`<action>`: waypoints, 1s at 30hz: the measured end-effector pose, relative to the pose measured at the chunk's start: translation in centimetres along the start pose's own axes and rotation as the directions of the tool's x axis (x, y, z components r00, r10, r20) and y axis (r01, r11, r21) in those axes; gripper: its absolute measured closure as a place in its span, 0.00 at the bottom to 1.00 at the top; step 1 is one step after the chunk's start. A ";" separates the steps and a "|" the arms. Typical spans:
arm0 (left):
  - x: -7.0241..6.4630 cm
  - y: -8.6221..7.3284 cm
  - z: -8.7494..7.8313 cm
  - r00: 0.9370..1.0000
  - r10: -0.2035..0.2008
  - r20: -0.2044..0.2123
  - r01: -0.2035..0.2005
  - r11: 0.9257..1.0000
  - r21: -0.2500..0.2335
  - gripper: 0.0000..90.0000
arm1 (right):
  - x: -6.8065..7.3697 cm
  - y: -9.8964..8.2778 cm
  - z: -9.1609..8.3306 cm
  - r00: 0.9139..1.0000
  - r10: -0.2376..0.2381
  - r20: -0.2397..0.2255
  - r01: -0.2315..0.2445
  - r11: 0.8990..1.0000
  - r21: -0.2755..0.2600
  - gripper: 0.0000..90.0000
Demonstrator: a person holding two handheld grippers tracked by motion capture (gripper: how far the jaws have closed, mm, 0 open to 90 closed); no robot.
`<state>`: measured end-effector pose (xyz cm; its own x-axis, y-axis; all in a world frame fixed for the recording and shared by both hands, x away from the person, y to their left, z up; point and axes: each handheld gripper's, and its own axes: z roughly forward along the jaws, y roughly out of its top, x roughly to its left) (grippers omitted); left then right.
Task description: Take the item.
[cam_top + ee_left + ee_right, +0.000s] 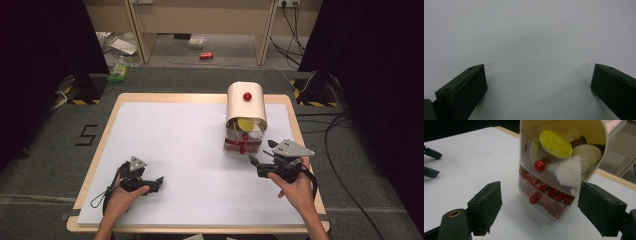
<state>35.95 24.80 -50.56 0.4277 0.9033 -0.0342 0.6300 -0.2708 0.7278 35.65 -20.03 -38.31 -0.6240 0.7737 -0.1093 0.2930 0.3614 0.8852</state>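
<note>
While the right claw (261,154) sits at the lower right of the high view, just below and right of the drawer box (245,117), its jaws stand spread with nothing between them. No pad touches the box. From the right gripper view the same claw (539,207) frames the box front (556,170) in the middle of the picture, the box a little way beyond the jaw tips.

That box is a cream, round-topped cabinet with two clear drawers, each with a red knob (540,165). It stands on the white worktop (190,145), right of centre and towards the upper edge of the high view. Its upper drawer holds coffee capsules, one with a yellow-green lid (555,143) facing out; its lower drawer holds red-wrapped pieces (549,192).

At the lower left of the high view the left claw (159,181) lies low over the bare worktop, well apart from the box. Its own view shows the jaws spread wide over plain white surface (531,37), holding nothing.
</note>
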 end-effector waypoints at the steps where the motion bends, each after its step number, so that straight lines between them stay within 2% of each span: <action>1: 0.0 0.0 0.0 1.000 0.000 0.000 0.000 1.000 0.000 0.00 | 0.1 0.5 0.1 1.000 -0.001 -0.001 0.001 1.000 -0.004 0.22; 5: 0.0 0.0 0.0 1.000 0.000 0.000 0.000 1.000 0.000 0.00 | 0.2 1.8 0.5 1.000 -0.009 0.002 0.009 1.000 -0.024 0.23; 14: 0.0 0.0 0.0 1.000 0.000 0.000 0.000 1.000 0.000 0.00 | 0.3 3.1 1.1 1.000 -0.009 0.000 0.009 0.999 -0.044 0.23; 21: 0.0 0.0 0.0 1.000 0.000 0.000 0.000 1.000 0.000 0.00 | 0.3 3.7 2.4 1.000 -0.023 -0.005 0.023 0.999 -0.042 0.24; 30: 0.0 0.0 0.0 1.000 0.000 0.000 0.000 1.000 0.000 0.00 | -0.3 3.9 4.1 0.999 -0.029 0.015 0.029 0.999 -0.031 0.25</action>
<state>35.96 24.80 -50.56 0.4281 0.9031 -0.0343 0.6298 -0.2709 0.7280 39.99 -16.72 -36.72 -0.6215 0.7705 -0.1415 0.2521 0.3677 0.8951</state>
